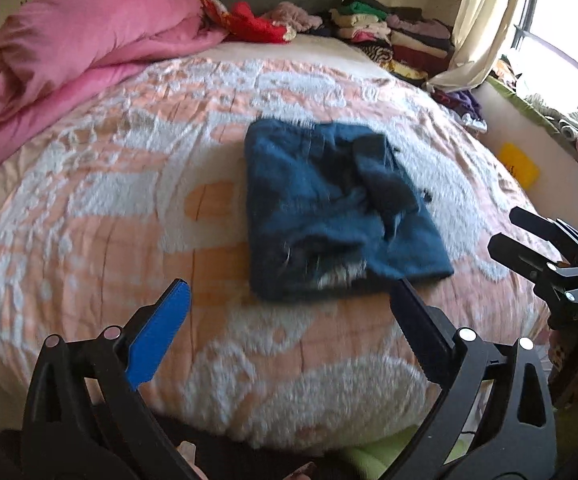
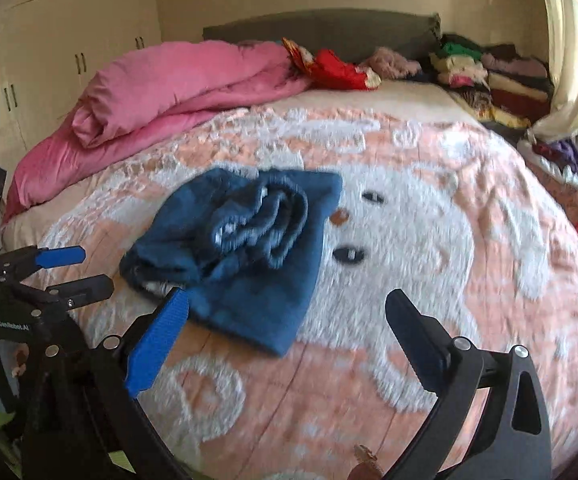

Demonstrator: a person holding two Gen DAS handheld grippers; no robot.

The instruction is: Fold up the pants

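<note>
- Upper left of both views: a pink duvet [image 1: 73, 48] lies bunched along the bed's far side; white wardrobes [image 2: 61, 40] stand behind it in the right wrist view.
- Lower left, left wrist view: the left gripper [image 1: 289, 304] has its jaws spread wide and holds nothing.
- Centre: the pants [image 1: 337, 208], dark blue, lie folded into a compact bundle on the blanket [image 1: 129, 200], waistband bunched on top.
- Lower centre, right wrist view: the right gripper [image 2: 289, 312] is likewise spread and empty, its blue finger [image 2: 157, 344] overlapping the bundle's near edge.
- Upper right: folded clothes [image 1: 393, 36] are stacked by the curtain [image 1: 485, 20].
</note>
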